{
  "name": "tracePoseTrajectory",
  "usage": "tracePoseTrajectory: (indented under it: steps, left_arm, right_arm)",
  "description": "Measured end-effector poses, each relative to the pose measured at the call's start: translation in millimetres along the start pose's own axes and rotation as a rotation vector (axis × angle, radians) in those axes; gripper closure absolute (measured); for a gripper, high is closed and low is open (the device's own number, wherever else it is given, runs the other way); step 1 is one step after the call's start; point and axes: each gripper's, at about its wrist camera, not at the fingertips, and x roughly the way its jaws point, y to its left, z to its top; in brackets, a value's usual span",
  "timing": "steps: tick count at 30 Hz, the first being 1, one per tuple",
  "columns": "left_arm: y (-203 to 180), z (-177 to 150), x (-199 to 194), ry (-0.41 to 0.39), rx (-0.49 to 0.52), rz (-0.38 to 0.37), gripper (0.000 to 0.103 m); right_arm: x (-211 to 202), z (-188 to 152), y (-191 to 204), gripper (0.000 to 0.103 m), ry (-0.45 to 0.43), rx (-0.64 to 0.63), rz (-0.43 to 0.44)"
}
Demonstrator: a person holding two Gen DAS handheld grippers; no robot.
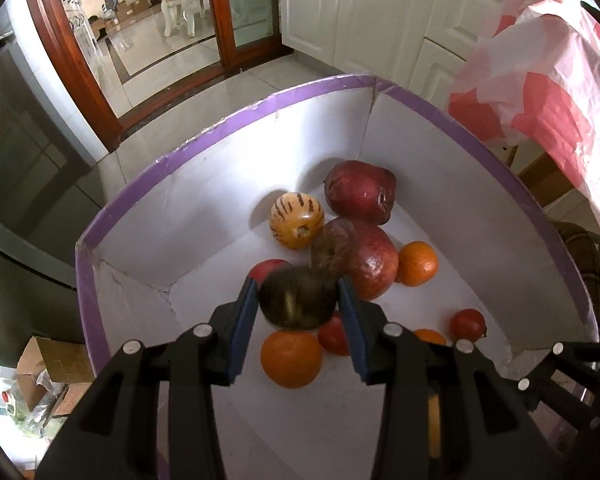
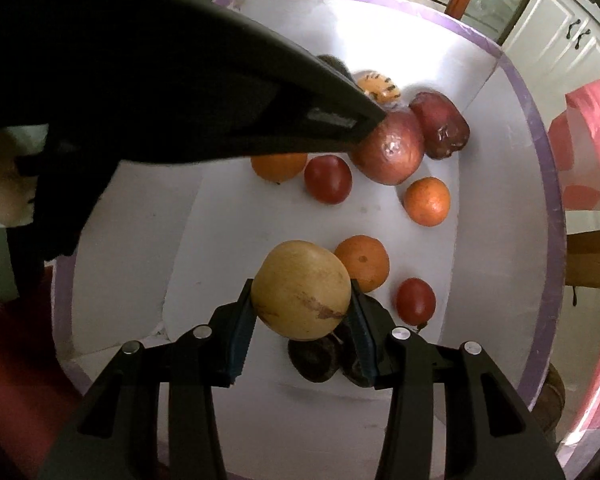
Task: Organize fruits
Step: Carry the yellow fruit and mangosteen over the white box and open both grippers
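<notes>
While both grippers hang nose-down over a white box [image 1: 204, 216] with a purple rim, each is carrying one fruit. The left gripper [image 1: 298, 300] is clenched on a dark, brownish round fruit [image 1: 296, 300], held above the box floor. The right gripper [image 2: 302, 300] grasps a yellow pear [image 2: 302, 290] between its blue pads, also inside the box walls.

Much fruit already lies in the box: a striped melon [image 1: 296, 220] and two large red fruits [image 1: 360, 192] towards the far corner, three oranges [image 2: 427, 201] and small red tomatoes [image 2: 327, 179] scattered across the middle. Two dark fruits [image 2: 314, 360] sit on the floor under the right gripper. So the gathering looks well advanced; the two held pieces are probably among the last to be set down, though fruit outside the box cannot be ruled out.

Open white floor remains at the near side and along the left wall. The far corner is crowded. The walls stand high all round, and the left gripper's black body crosses close above the right gripper's view, so the two tools are working near each other.
</notes>
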Motion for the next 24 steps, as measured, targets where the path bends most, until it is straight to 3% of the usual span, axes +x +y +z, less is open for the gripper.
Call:
tracePoseTrajectory:
  steps: [14, 16, 19, 23, 24]
  left_arm:
    - [-1, 0, 9, 0.027, -0.011, 0.019, 0.061]
    - [1, 1, 9, 0.032, -0.022, 0.015, 0.050]
    - [7, 3, 3, 0.009, -0.058, -0.003, 0.034]
    - [18, 6, -17, -0.108, -0.110, -0.083, 0.017]
    - [20, 7, -23, -0.136, -0.108, -0.092, 0.003]
  right_arm:
    - [-2, -4, 3, 0.058, -0.011, 0.001, -0.003]
    - [-2, -4, 2, 0.055, -0.015, 0.001, -0.012]
    - [-13, -4, 0, 0.039, -0.057, 0.012, -0.027]
    - [-38, -5, -11, 0.021, -0.127, 0.072, -0.027]
    - [-45, -5, -14, 0.017, -0.145, 0.090, -0.028]
